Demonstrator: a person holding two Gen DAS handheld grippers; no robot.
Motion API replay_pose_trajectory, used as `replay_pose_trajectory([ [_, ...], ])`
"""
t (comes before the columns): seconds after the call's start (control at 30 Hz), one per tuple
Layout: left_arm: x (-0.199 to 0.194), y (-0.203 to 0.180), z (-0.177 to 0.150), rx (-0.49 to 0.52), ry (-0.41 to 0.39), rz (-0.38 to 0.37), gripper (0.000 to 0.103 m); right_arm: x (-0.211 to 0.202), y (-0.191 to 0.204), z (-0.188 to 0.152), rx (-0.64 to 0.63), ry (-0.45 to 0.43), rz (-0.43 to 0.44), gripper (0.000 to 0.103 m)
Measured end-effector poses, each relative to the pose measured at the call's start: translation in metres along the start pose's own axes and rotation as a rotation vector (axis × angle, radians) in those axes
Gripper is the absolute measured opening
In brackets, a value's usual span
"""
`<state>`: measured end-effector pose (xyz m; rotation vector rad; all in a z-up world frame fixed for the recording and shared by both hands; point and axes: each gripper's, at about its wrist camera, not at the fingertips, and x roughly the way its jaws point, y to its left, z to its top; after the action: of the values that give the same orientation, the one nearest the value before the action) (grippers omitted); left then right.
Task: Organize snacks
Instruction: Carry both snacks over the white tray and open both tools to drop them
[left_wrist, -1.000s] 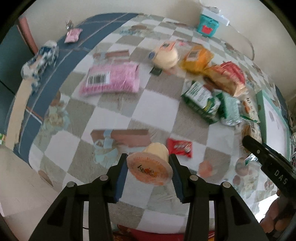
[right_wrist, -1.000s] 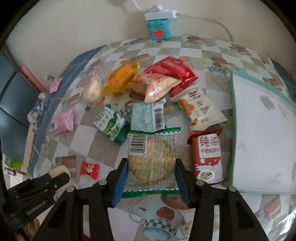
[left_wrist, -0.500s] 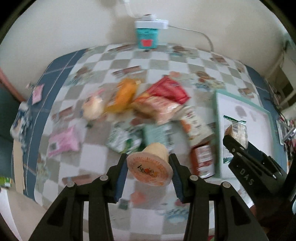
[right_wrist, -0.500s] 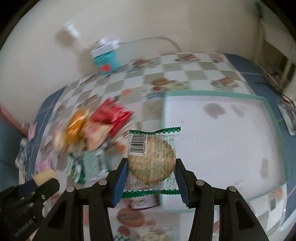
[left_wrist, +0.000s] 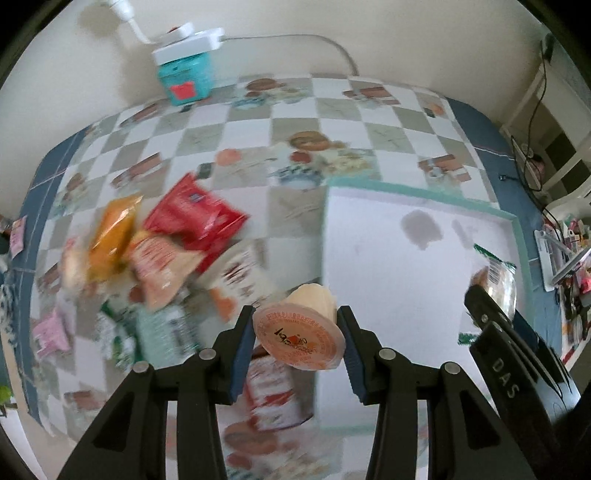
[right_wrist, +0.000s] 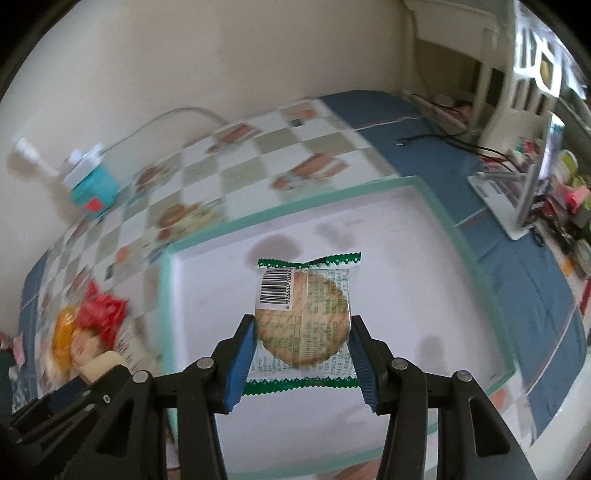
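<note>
Right wrist: bare tray (right_wrist: 439, 206) beneath cracker packet (right_wrist: 304, 317)

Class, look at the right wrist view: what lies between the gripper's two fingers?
A wrapped biscuit, clamped between the right gripper's fingers, above the white tray.

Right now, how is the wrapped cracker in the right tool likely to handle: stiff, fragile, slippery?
The cracker packet probably feels light and thin. The round biscuit inside looks rigid, so a hard squeeze from the right tool may crack it. Its glossy film wrapper, loose at the crimped ends, could slip or crinkle.
</note>
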<state>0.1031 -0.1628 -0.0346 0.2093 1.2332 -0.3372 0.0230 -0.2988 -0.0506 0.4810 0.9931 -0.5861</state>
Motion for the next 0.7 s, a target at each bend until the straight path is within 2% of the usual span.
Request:
replay_pose_trajectory([
  [0.27,0.024,-0.054,0.022,0.040,-0.019,-0.045,0.046,0.016,-0.051,0.020,0.088,0.005,-0.097,0.053],
  [0.53,0.036,-0.084,0.017,0.129,-0.038,-0.022,0.047,0.021,-0.070,0.024,0.131,0.038,-0.071,0.053],
  [0.57,0.034,-0.084,0.016,0.131,-0.043,-0.019,0.049,0.021,-0.071,0.024,0.135,0.039,-0.065,0.053],
  [0.67,0.030,-0.084,0.014,0.137,-0.049,-0.017,0.069,0.020,-0.071,0.025,0.129,0.044,-0.049,0.055],
  [0.7,0.028,-0.083,0.014,0.141,-0.053,-0.015,0.069,0.019,-0.072,0.025,0.129,0.041,-0.039,0.058],
])
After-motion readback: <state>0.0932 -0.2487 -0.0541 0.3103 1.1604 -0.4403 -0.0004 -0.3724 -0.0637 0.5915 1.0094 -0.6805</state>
